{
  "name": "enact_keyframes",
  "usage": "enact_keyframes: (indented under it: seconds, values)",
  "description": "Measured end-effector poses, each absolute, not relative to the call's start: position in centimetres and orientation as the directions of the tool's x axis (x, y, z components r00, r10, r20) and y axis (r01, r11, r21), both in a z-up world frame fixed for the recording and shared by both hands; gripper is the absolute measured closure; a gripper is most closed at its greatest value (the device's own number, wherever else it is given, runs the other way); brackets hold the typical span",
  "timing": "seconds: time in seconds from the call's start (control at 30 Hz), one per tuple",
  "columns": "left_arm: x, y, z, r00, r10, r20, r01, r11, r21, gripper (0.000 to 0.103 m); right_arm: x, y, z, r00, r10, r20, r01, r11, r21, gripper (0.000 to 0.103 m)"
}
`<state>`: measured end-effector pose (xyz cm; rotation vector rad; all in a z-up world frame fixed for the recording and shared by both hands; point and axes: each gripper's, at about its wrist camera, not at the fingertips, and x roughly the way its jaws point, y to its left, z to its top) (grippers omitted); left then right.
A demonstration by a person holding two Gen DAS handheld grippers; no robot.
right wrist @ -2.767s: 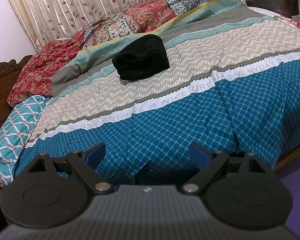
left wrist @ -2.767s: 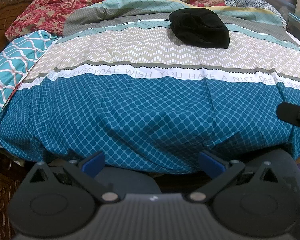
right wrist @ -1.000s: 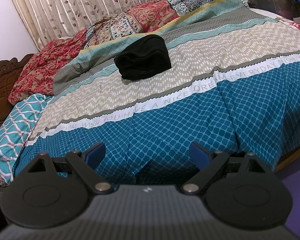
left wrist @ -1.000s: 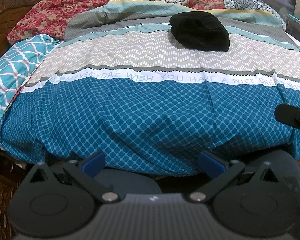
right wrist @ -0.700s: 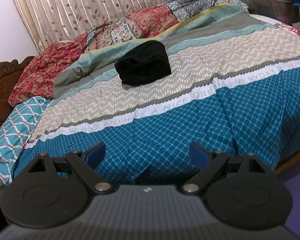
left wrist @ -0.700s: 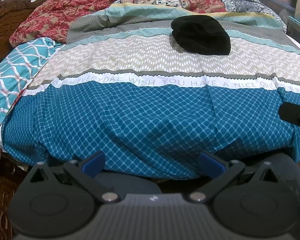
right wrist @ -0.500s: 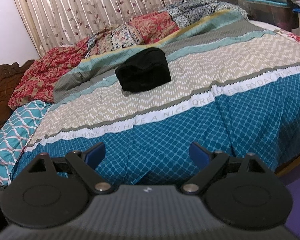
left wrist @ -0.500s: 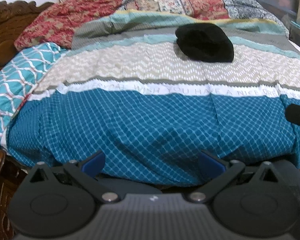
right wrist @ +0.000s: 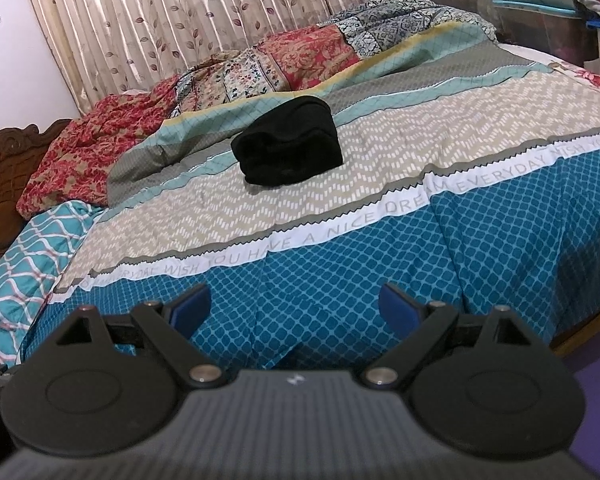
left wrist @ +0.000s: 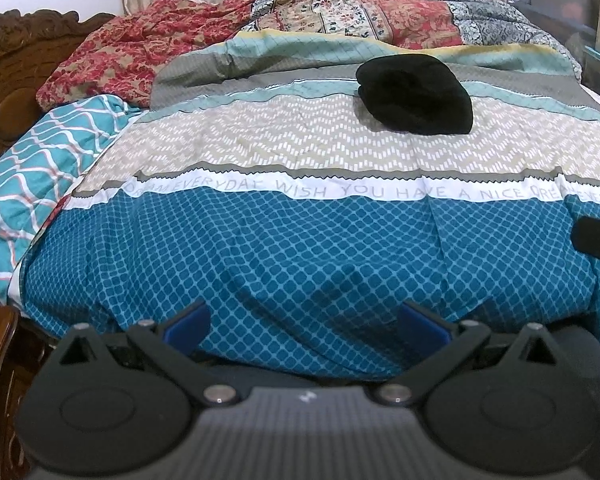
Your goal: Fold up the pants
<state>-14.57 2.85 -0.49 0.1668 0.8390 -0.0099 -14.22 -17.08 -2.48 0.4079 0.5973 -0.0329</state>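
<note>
The black pants (left wrist: 416,94) lie bunched in a compact heap on the beige zigzag band of the bedspread, far from both grippers; they also show in the right wrist view (right wrist: 290,146). My left gripper (left wrist: 304,322) is open and empty, held off the near edge of the bed. My right gripper (right wrist: 294,308) is open and empty too, over the near blue part of the bedspread. Part of the right gripper (left wrist: 598,238) shows at the right edge of the left wrist view.
The bed is covered by a striped blue, white and beige bedspread (left wrist: 300,240). A red floral quilt (left wrist: 140,56) and a teal patterned pillow (left wrist: 32,160) lie at the left. A carved wooden headboard (left wrist: 8,64) stands far left. Curtains (right wrist: 180,20) hang behind; storage boxes (right wrist: 540,12) are at the right.
Both grippers have risen and tilted up a little, so the bed sits lower in both views and more curtain shows. The pants have not moved. Both grippers stay open.
</note>
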Motion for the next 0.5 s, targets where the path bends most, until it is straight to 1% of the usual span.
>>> enact_keyframes:
  seconds: [0.5]
  values:
    - [-14.62,2.99,-0.74,0.652,0.065,-0.756,0.066,0.988,0.141,0.0,-14.4,-16.84,-2.53,0.825,0.093,-0.558,0.148,0.917,0.371,0.011]
